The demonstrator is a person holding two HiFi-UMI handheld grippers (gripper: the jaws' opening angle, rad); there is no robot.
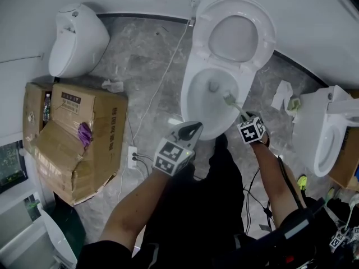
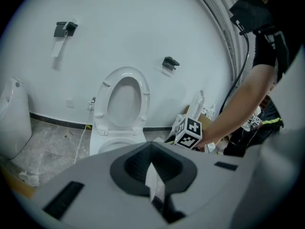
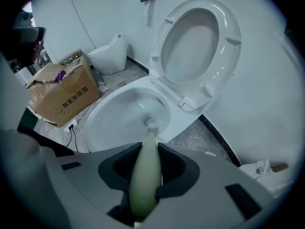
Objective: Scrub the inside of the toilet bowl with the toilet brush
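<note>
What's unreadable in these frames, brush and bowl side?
- Whether the toilet brush bristles touch the toilet bowl: right gripper view, brush head tiny, handle foreshortened.
- White sliver between the left gripper jaws: left gripper view, edge-on, unidentifiable.
- Cardboard box print: head view, too small.

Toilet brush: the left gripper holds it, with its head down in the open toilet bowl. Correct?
Wrong gripper. The right gripper view shows the right gripper clamped on the toilet brush, with its head down in the open toilet bowl.
</note>
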